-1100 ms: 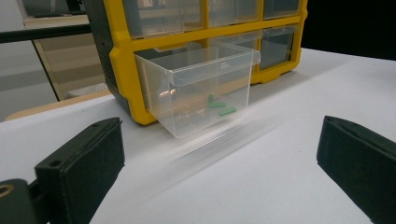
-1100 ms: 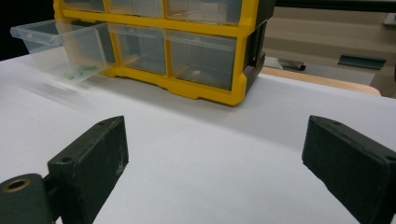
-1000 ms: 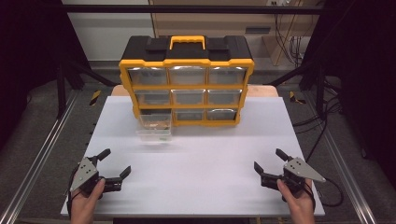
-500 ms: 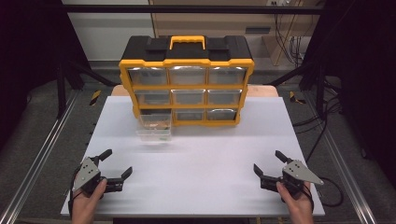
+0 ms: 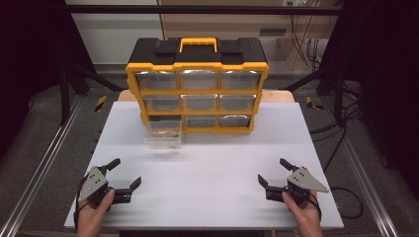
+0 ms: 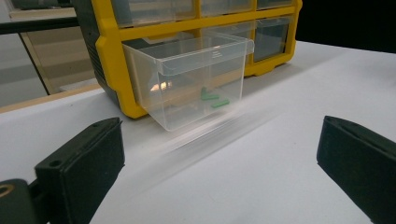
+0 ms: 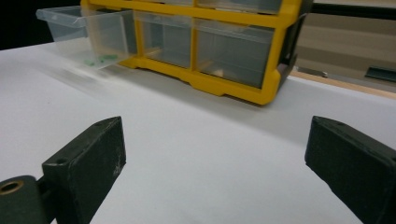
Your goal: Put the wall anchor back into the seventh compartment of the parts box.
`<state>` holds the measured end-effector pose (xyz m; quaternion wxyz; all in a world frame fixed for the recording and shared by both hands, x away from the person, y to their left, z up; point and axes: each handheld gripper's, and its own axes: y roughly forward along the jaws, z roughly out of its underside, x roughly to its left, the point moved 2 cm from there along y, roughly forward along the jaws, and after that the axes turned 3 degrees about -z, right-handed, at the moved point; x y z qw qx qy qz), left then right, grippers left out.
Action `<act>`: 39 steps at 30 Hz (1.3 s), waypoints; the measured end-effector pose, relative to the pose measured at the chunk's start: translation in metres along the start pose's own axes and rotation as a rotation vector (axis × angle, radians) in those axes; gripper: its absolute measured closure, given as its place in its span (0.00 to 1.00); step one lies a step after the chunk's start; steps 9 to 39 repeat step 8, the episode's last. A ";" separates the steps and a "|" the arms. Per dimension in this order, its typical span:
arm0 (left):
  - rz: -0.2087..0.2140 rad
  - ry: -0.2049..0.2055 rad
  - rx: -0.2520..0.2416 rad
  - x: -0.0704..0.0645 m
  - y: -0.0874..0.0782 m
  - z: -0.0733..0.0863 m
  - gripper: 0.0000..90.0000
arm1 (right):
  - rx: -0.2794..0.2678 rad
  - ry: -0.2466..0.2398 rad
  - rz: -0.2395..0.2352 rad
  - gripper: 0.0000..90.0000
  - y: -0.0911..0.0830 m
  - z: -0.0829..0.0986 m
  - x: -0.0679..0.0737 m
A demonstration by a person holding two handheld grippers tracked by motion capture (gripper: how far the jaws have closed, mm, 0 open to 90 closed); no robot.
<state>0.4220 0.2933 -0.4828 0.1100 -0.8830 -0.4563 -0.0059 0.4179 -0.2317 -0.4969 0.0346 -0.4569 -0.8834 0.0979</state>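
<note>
Clear plastic drawer (image 5: 163,134), pulled most of the way out of the bottom-left slot of the yellow and black parts cabinet (image 5: 197,84), sits with its front well forward on the white tabletop (image 5: 207,197); a few small green pieces (image 6: 212,99) lie on its floor. Both tools rest near the front edge: the left gripper (image 5: 126,174) and the right gripper (image 5: 272,171) each have their jaws spread wide with nothing between them. The likely trouble is the drawer itself: it looks light and thin-walled, so a pinch on one wall could flex or tip it and scatter the green pieces, and a pull that is not straight could jam it in the slot or drag the whole cabinet. Coming fully free, its back end might drop onto the table. Room is generous: a broad bare stretch of tabletop lies between grippers and drawer, and to either side. The front table edge is close behind both hands, so backing off has little margin.
</note>
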 end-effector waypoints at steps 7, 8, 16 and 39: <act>0.012 -0.013 -0.009 -0.002 0.001 -0.003 0.01 | -0.047 -0.019 -0.034 0.06 0.002 -0.003 0.007; 0.012 -0.016 -0.010 -0.003 0.002 -0.003 0.01 | -0.054 -0.019 -0.033 0.06 0.002 -0.003 0.007; 0.012 -0.016 -0.010 -0.003 0.002 -0.003 0.01 | -0.054 -0.019 -0.033 0.06 0.002 -0.003 0.007; 0.012 -0.016 -0.010 -0.003 0.002 -0.003 0.01 | -0.054 -0.019 -0.033 0.06 0.002 -0.003 0.007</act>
